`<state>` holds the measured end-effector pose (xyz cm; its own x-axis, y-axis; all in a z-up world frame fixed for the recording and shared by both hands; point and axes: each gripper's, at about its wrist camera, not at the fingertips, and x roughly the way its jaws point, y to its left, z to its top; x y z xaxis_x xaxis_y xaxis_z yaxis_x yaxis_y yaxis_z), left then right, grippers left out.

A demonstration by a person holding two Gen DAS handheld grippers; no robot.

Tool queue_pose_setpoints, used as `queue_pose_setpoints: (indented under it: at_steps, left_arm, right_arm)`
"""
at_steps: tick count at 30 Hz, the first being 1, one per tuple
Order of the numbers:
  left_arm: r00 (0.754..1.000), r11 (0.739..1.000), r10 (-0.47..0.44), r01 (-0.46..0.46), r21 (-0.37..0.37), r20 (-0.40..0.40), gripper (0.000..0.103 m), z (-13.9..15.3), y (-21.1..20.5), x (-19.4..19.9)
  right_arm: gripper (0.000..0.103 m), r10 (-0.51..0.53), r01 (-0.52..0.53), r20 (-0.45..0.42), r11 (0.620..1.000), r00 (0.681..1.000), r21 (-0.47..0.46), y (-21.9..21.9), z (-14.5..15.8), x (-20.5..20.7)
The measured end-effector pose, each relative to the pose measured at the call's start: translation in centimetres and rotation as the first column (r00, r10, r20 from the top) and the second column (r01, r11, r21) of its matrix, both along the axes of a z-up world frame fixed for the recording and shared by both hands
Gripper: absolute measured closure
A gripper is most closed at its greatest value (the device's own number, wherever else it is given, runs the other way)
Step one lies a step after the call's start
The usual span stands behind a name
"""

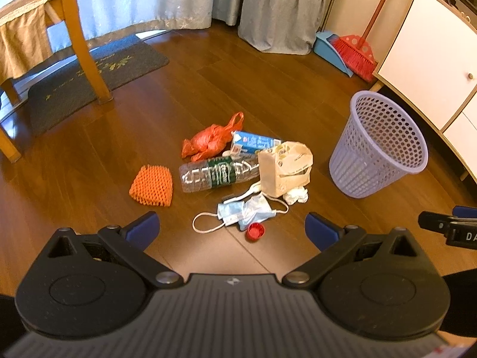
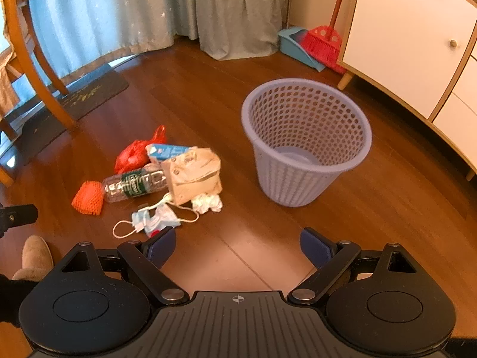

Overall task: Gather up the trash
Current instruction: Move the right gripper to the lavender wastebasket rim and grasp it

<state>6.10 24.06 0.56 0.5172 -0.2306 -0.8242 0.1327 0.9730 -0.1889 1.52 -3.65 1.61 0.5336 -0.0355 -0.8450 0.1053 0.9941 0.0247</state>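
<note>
A heap of trash lies on the wooden floor: a clear plastic bottle point(image 1: 219, 174) point(image 2: 134, 185), a tan paper bag point(image 1: 284, 168) point(image 2: 193, 174), a blue carton point(image 1: 256, 142) point(image 2: 168, 152), a red plastic bag point(image 1: 208, 143) point(image 2: 134, 152), an orange foam net point(image 1: 152, 186) point(image 2: 88, 198), a face mask point(image 1: 244, 213) point(image 2: 155, 220), a crumpled tissue point(image 1: 296, 195) point(image 2: 207, 203) and a red cap point(image 1: 255, 232). An empty lilac mesh basket point(image 1: 377, 146) point(image 2: 307, 137) stands to the right. My left gripper point(image 1: 232, 228) hovers open above the mask and cap. My right gripper point(image 2: 238, 246) is open over bare floor, near the basket.
A wooden chair leg point(image 1: 89, 50) and a dark doormat point(image 1: 89, 80) are at the back left, curtains behind. A red broom point(image 1: 357, 50) with blue dustpan point(image 1: 328, 47) leans by a white cabinet point(image 1: 429, 53) on the right. A slippered foot point(image 2: 34, 258) shows at left.
</note>
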Motion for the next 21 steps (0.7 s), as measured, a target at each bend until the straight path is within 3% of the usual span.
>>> queue_pose_setpoints:
  at_steps: [21]
  left_arm:
    - [0.994, 0.994, -0.106, 0.106, 0.029, 0.016, 0.001, -1.3, -4.0, 5.9]
  right_arm:
    - [0.015, 0.047, -0.046, 0.015, 0.996, 0.999, -0.076, -8.8, 0.8, 6.7]
